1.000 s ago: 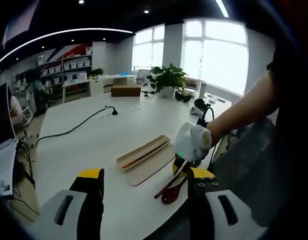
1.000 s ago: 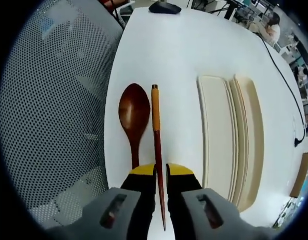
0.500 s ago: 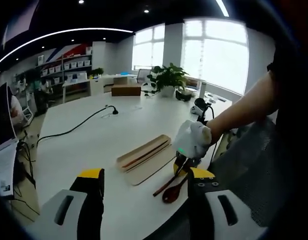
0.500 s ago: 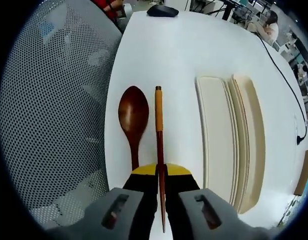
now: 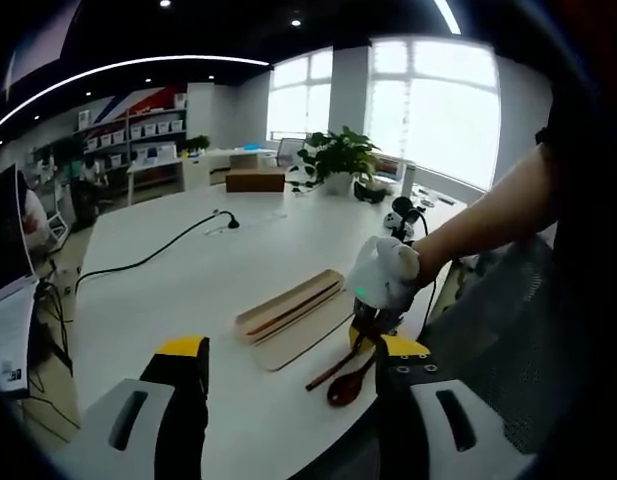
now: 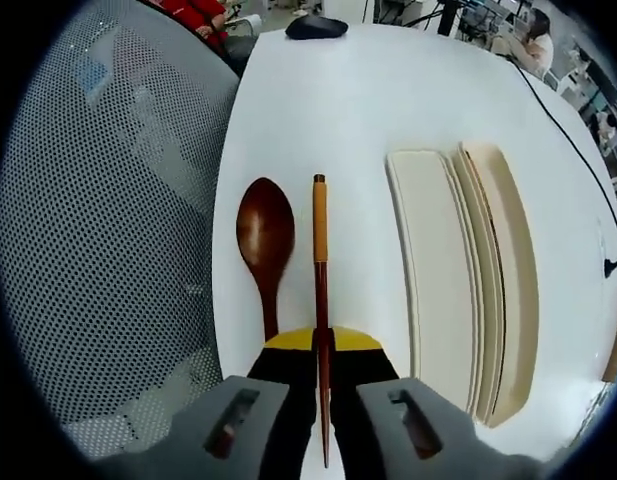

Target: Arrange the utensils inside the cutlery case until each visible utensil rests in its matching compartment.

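Right gripper [image 6: 323,340]: jaws pressed together on the chopsticks [image 6: 319,290], gripped toward the thin end; the sticks run straight out from the jaws, orange band at the far end. One second ago the jaws stood apart on either side of the sticks; they have since closed. In the left gripper view the near tip of the chopsticks [image 5: 333,369] appears raised a little off the surface compared with a second ago, so the pick is judged made and the lift just beginning.

Wooden spoon [image 6: 266,240]: lies flat just left of the chopsticks, parallel, not touching them, untouched.

Cutlery case [image 6: 438,290]: right of the chopsticks, apart from them, open, long axis parallel to the sticks. Base and a second tray-like piece lie side by side. Nothing visible in the compartments from this view. Judgement: both utensils remain to be placed; chopsticks go first.

Left gripper [image 5: 291,385]: jaws wide apart, holding nothing, hovering back from the work.

A gloved hand [image 5: 385,277] carries the right gripper over the utensils.

Surface: white table [image 6: 338,110], utensils close to its edge, mesh chair [image 6: 108,230] beyond that edge. Black cable [image 5: 148,258] runs across the table. Room: open office, potted plant [image 5: 336,155], bright windows, shelving along the far wall.
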`<state>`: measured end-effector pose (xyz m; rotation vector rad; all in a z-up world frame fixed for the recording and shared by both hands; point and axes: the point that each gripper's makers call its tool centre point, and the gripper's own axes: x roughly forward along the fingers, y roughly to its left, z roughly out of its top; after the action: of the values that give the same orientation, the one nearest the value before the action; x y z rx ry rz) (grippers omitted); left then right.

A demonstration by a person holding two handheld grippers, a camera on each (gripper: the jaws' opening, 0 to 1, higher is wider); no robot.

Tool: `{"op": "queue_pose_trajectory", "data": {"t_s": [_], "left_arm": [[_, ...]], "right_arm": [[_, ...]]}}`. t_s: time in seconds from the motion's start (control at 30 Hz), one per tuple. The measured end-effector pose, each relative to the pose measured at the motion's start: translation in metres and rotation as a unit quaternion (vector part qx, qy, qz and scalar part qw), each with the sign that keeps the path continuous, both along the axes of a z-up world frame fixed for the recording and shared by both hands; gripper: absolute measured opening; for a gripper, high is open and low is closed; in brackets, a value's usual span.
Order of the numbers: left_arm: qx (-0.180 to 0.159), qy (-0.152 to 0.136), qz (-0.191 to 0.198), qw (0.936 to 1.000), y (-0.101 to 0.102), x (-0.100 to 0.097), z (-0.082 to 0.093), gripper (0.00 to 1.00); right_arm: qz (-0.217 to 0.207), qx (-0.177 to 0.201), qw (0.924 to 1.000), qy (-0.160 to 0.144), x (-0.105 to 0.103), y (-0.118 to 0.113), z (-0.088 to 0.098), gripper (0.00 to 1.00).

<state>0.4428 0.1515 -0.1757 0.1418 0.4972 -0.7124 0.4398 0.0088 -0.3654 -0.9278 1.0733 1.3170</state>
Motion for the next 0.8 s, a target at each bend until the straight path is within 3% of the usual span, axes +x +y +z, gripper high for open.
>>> {"op": "queue_pose_trajectory", "data": {"t_s": [0.8], "left_arm": [[0.000,-0.001,-0.003,1.0000,-0.001,-0.001,0.000,0.70]], "right_arm": [[0.005,0.012,0.9997,-0.019,0.019,0.001,0.026,0.00]]}}
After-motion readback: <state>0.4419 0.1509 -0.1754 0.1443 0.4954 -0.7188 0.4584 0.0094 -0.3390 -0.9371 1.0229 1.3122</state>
